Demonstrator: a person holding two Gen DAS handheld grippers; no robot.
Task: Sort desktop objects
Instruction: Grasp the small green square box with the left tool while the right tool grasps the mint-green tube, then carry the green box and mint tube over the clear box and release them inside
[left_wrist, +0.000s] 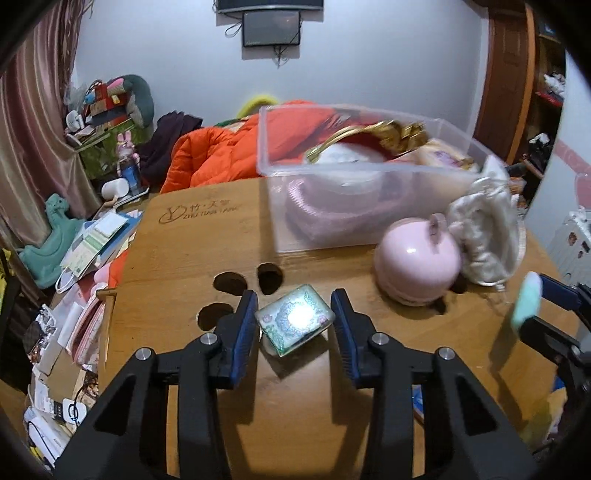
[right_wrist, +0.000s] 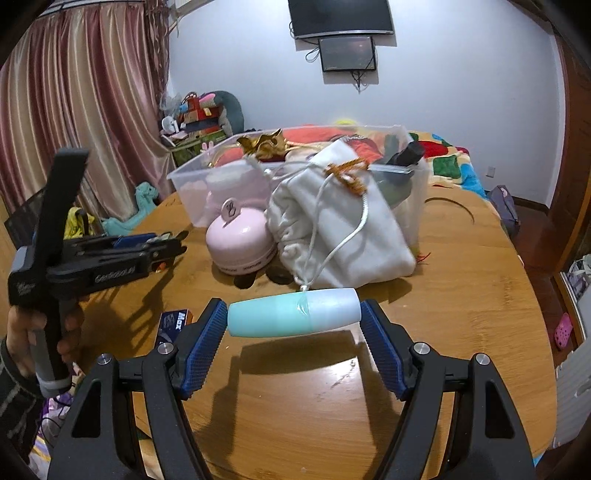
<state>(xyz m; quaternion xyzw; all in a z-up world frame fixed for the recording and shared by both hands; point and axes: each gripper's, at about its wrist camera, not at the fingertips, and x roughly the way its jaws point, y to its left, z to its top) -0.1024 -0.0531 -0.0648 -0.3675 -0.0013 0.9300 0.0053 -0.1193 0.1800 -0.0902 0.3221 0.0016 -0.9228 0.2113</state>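
Risk is concentrated in the two grips. In the left wrist view a small glass-topped box (left_wrist: 294, 318) with a floral lid is seen between the blue pads of the left hand-held gripper (left_wrist: 294, 320); the left pad is touching its corner, a sliver of gap is seen at the right pad, and whether it is clamped cannot be told, though a shadow on the tabletop (left_wrist: 177, 266) beneath it suggests it is raised. Because the box is turned corner-on to the pads, it could be twisted out and dropped onto the tabletop, and its glossy top could be cracked. In the right wrist view a teal-and-white bottle (right_wrist: 294, 312) is held end to end by the right hand-held gripper (right_wrist: 294, 325), clear of the wood; with only the rounded ends pressed, it could be squirted sideways if the squeeze is eased. The clear storage bin (left_wrist: 354, 206) at the far side is already crowded, and a white drawstring pouch (right_wrist: 332, 229) and a pink round gadget (right_wrist: 240, 240) are leaned against its near wall, so either could be knocked over if the loads are carried low.
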